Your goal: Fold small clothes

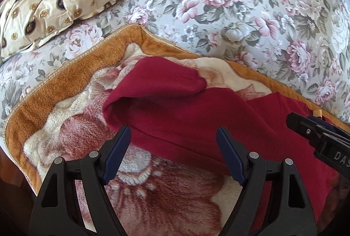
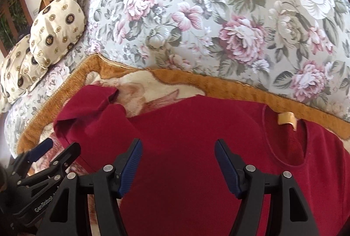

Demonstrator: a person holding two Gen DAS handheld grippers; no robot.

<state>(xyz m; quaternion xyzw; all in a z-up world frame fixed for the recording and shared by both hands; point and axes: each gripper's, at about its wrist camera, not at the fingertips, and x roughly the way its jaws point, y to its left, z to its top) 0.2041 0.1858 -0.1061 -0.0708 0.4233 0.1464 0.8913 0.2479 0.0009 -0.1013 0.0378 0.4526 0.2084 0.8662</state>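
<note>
— How are the tools held?

— The left gripper is spread wide, nothing grasped, above the shirt's edge at the frame's lower middle. The right gripper is likewise released, over the shirt's body.

— Where is the shirt laid?

— It is spread across a blanket on a sofa. Its collar is seen at right, a sleeve folded inward. Pillows are seen upper left.

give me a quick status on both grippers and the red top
Left gripper open, over the sleeve. Right gripper open, above the red top. Top lies on the blanket, unfolded. Nothing in the way.
</note>
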